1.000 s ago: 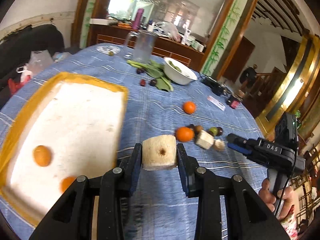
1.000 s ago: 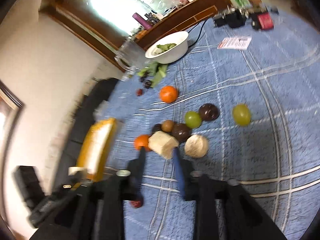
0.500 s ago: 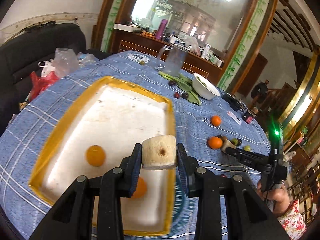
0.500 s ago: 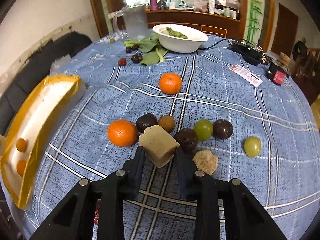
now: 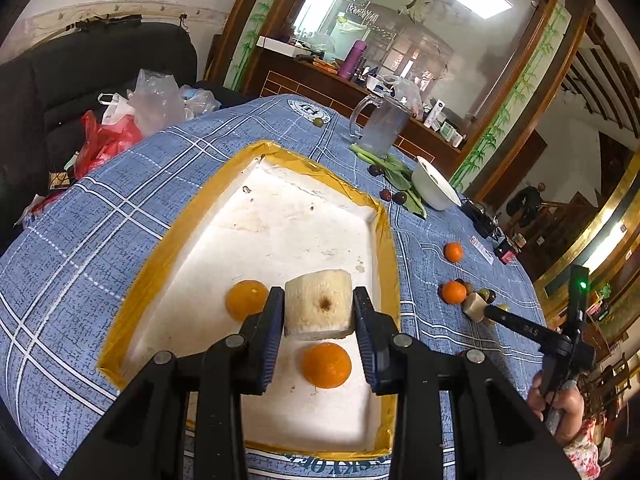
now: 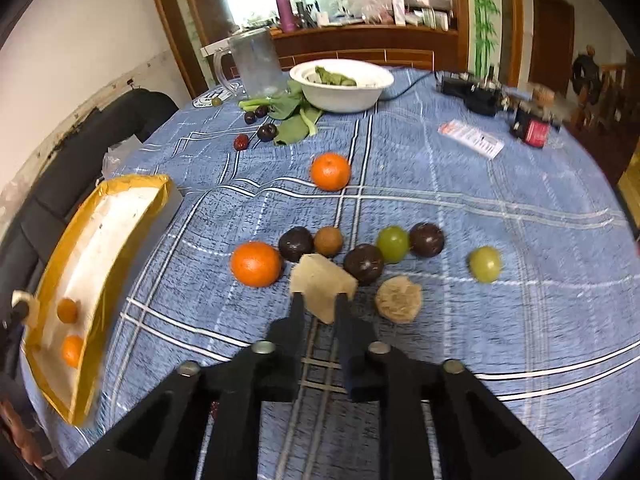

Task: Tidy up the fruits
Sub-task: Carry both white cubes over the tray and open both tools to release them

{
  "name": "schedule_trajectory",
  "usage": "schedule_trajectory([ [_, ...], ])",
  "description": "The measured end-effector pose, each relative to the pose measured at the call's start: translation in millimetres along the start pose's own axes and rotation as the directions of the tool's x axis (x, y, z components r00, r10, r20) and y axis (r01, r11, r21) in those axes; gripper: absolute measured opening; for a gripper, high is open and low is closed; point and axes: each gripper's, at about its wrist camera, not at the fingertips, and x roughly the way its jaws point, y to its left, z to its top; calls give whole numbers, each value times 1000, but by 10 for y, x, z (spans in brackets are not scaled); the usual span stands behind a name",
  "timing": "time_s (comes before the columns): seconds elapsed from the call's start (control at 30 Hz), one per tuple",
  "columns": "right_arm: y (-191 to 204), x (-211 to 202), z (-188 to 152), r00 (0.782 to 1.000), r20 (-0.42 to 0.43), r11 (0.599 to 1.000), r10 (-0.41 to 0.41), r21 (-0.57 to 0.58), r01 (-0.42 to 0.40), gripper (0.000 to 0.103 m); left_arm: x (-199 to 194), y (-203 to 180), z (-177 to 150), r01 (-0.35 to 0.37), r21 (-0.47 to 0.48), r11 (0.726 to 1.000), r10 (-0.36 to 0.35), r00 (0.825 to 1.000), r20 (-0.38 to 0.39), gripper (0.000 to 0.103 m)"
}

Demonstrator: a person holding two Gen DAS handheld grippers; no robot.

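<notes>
Pale cube clamped in left hand-held gripper above tray's bare floor (rim near).

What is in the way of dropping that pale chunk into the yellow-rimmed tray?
Nothing visible blocks it. The pale chunk, clamped in the left hand-held gripper, is above the tray. Two oranges lie close beside it, with bare floor beyond.
</notes>
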Motion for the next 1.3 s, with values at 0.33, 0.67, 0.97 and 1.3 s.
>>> schedule_trajectory([
  [0.33,-28,219,20,999,5,994,-47,96,46,38,-84,91,30,-13,-3,1000,13,1000,8,33],
  [0.67,389,-491,94,980,99,983,170,59,-176,38,24,122,413,-20,40,999,22,999,-44,33],
  [0.97,1894,-116,-34,937,-69,923,342,-163,-348,39,496,263,728,-93,83,992,104,985,-137,33],
  [1.3,2462,501,-220,967,-127,912,223,-323,-253,40,844,433,714,-79,35,996,85,972,-221,40],
])
